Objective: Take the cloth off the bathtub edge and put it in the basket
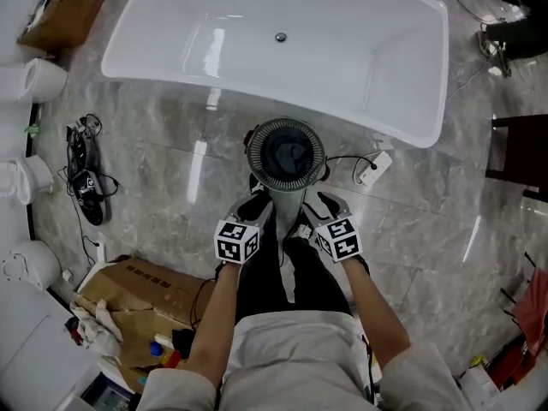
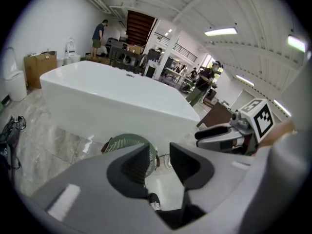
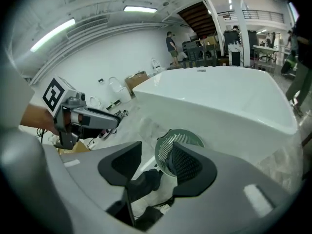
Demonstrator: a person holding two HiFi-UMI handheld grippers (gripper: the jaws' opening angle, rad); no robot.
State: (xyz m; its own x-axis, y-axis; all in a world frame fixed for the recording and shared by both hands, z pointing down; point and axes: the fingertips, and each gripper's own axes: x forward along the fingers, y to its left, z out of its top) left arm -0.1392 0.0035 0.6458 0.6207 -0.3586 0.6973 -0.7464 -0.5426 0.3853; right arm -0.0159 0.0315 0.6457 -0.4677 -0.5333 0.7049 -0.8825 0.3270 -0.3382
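A dark cloth [image 1: 287, 154] lies inside the round wire basket [image 1: 255, 139], which stands on the floor just in front of the white bathtub [image 1: 342, 41]. No cloth shows on the tub's edge. My left gripper [image 1: 257, 205] and right gripper [image 1: 315, 205] hover side by side just short of the basket, above my shoes. Both are open with nothing between the fingers. The left gripper view shows the basket [image 2: 127, 143] behind my left gripper [image 2: 160, 161]. The right gripper view shows the basket [image 3: 178, 145] partly hidden behind my right gripper [image 3: 156, 162].
An open cardboard box [image 1: 141, 294] with odds and ends sits at the lower left. Cables [image 1: 86, 178] lie on the marble floor at the left, and a white plug block [image 1: 374, 168] lies right of the basket. A dark chair [image 1: 522, 152] stands at the right. People stand far back.
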